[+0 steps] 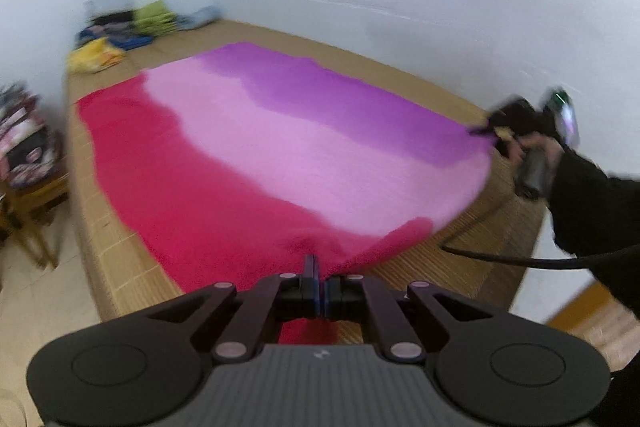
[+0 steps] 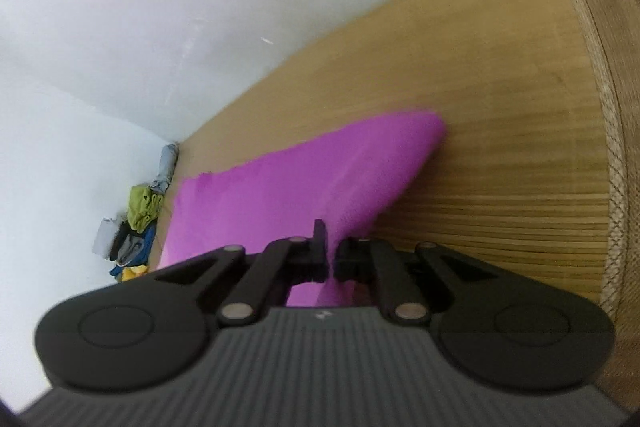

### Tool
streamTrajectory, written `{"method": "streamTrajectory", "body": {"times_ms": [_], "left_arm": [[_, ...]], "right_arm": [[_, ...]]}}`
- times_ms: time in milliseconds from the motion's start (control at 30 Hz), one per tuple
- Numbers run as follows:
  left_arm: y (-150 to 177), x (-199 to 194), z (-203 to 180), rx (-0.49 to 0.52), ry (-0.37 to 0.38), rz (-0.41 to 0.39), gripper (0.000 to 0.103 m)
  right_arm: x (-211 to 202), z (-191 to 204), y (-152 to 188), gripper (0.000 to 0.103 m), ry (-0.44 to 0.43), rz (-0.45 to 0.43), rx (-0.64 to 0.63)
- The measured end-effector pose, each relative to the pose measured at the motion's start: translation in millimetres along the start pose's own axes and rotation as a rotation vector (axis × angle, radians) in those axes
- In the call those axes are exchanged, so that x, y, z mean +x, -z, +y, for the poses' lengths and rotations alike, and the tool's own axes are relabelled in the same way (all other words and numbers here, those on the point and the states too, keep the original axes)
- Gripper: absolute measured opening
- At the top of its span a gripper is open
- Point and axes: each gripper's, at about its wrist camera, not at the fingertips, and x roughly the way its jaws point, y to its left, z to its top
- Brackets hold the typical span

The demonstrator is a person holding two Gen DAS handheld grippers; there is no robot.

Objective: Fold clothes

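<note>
A large fluffy towel (image 1: 256, 151) in red, pink and purple bands lies spread over the bamboo-mat bed (image 1: 500, 227). My left gripper (image 1: 320, 279) is shut on the red near corner of the towel. In the left wrist view the right gripper (image 1: 486, 129), held by a hand in a black sleeve, pinches the purple corner at the right. In the right wrist view my right gripper (image 2: 330, 247) is shut on the purple edge of the towel (image 2: 280, 195), which rises slightly off the mat.
A pile of clothes (image 1: 120, 27) in yellow, green, blue and black sits in the far corner against the white walls; the same clothes pile (image 2: 136, 227) shows in the right wrist view. A wooden stool with stacked items (image 1: 24, 155) stands left of the bed. A black cable (image 1: 520, 259) trails over the mat's right edge.
</note>
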Motion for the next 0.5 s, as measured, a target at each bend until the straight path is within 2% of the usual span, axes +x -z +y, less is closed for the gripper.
{"method": "streamTrajectory", "body": {"times_ms": [200,233,300,367,500], "left_arm": [[3,-6,38,0.145,0.144,-0.065,0.002],[3,-9,42,0.152,0.154,-0.073,0.002],[-1,-13,54,0.151,0.224,-0.079,0.002],[-5,-11,59,0.19,0.291,-0.092,0.002],[-12,-5,70,0.238,0.383,-0.114,0.002]], "right_arm": [[-29,57,39,0.005,0.129,-0.136,-0.123],[-36,64,43,0.005,0.145,-0.155,-0.134],[-48,75,50,0.005,0.176,-0.181,-0.147],[-55,85,51,0.005,0.214,-0.211,-0.173],[-53,97,54,0.005,0.217,-0.26,-0.155]]}}
